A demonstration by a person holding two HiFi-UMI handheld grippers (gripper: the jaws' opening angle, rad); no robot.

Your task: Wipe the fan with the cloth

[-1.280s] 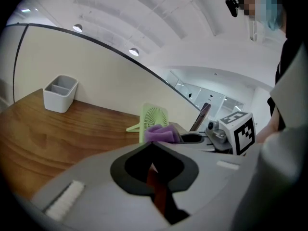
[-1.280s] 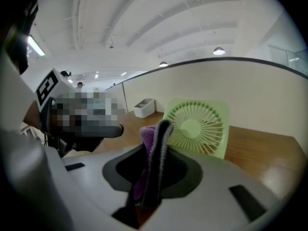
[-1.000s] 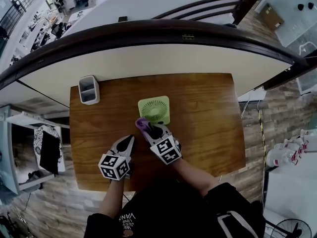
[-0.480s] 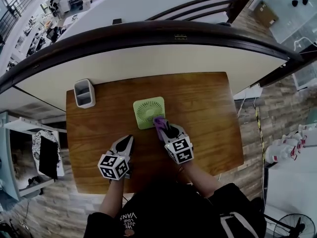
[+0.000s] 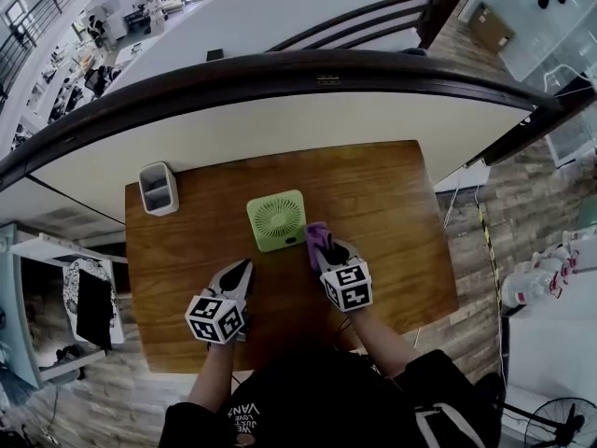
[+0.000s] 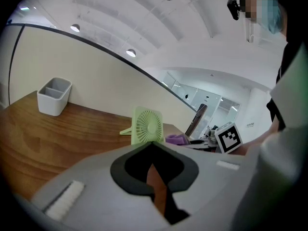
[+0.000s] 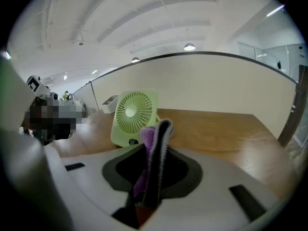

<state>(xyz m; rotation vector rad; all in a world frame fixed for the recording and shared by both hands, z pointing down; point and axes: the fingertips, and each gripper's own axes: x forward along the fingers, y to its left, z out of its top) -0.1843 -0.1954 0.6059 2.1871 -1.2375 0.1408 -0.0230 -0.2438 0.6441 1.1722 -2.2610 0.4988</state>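
Note:
A small light-green square fan [image 5: 277, 219] stands upright in the middle of the wooden table [image 5: 392, 194]; it also shows in the left gripper view as the fan [image 6: 147, 125] and in the right gripper view as the fan [image 7: 134, 116]. My right gripper [image 5: 322, 243] sits just right of the fan's lower right corner, shut on a purple cloth [image 5: 318, 235] whose folded edge [image 7: 155, 143] sticks up between the jaws. My left gripper [image 5: 237, 273] rests below and left of the fan, shut with nothing in it, apart from the fan.
A white two-compartment holder [image 5: 157, 188] stands at the table's far left corner. Behind the table runs a cream counter with a dark curved rail [image 5: 280, 68]. The person's arms and dark top fill the near edge.
My right gripper carried the cloth from the fan's lower left corner across its front to its right side. The left gripper stayed put.

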